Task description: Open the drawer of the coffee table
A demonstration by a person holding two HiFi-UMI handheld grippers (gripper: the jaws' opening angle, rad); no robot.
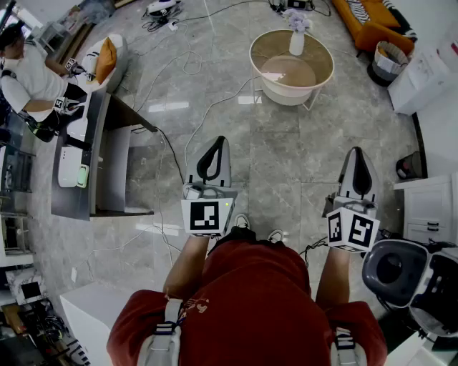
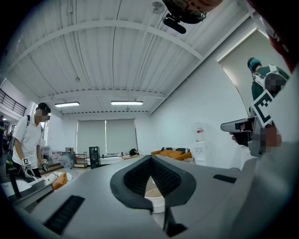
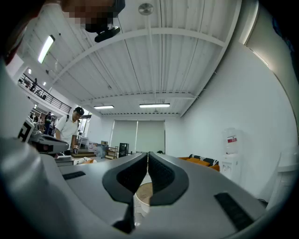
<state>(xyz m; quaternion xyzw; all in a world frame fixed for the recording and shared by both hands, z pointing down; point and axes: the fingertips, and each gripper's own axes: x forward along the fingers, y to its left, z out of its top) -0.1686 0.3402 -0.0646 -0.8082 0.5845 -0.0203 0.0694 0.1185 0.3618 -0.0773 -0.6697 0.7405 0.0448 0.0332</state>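
On the grey tiled floor at the top of the head view, well ahead of both grippers: round coffee table (image 1: 326,56), cream wall, wooden top, white vase (image 1: 297,41) standing on it near the far rim. Drawer front not to be made out from any view. Glimpsed again, small, through the hollow behind each gripper's jaws. Nearer in, left gripper (image 1: 217,141) held level, jaw tips together, nothing between. Right gripper (image 1: 356,151) alongside, well apart from the left, jaws pressed shut and empty. Further out, cables (image 1: 207,107) trailing across the floor, dark desk (image 1: 107,164) at left, orange sofa (image 1: 372,21) at upper right.
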